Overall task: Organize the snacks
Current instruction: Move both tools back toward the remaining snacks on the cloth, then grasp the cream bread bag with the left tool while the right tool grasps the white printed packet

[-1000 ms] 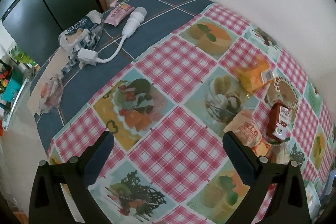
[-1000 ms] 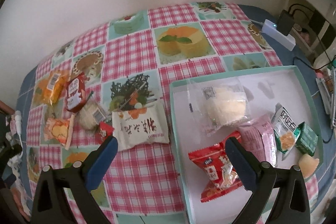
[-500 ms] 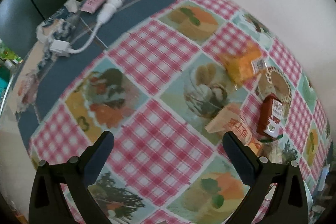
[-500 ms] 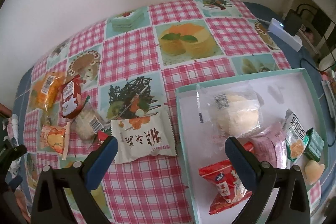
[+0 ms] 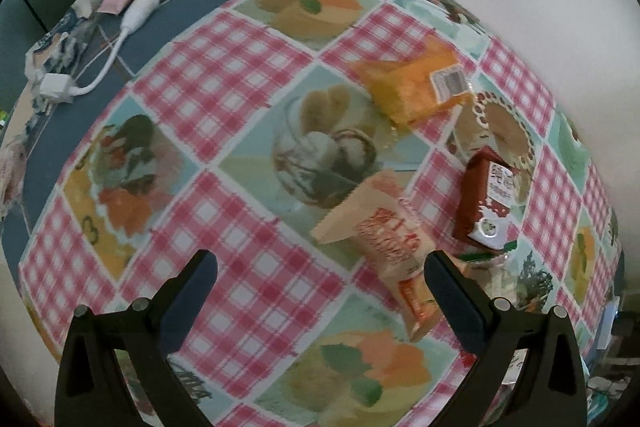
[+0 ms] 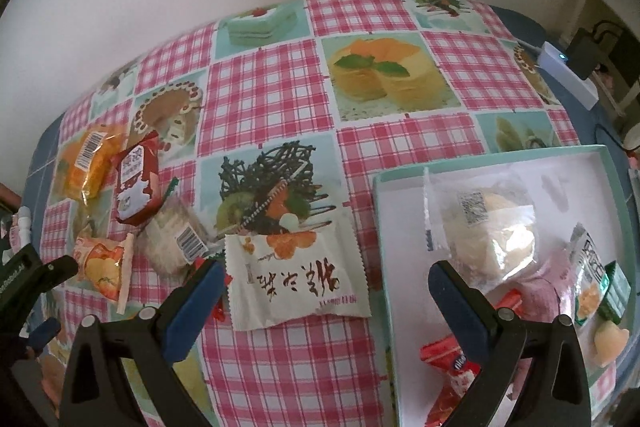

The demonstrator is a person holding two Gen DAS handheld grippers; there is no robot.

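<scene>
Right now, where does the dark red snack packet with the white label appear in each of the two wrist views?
Left wrist view: the dark red packet lies at the right, beyond the right finger of the open left gripper.
Right wrist view: the same packet lies at far left, beyond the left finger of the open right gripper.
Shared landmark: the orange packet with a barcode beside it.

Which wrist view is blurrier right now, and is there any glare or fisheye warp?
Left wrist view: motion-smeared, tablecloth checks soft, text on the beige snack packet unreadable. Right wrist view: sharper, white packet lettering crisp, mild sheen on the clear bun wrapper. Both: strong barrel distortion, dark vignette corners.
</scene>
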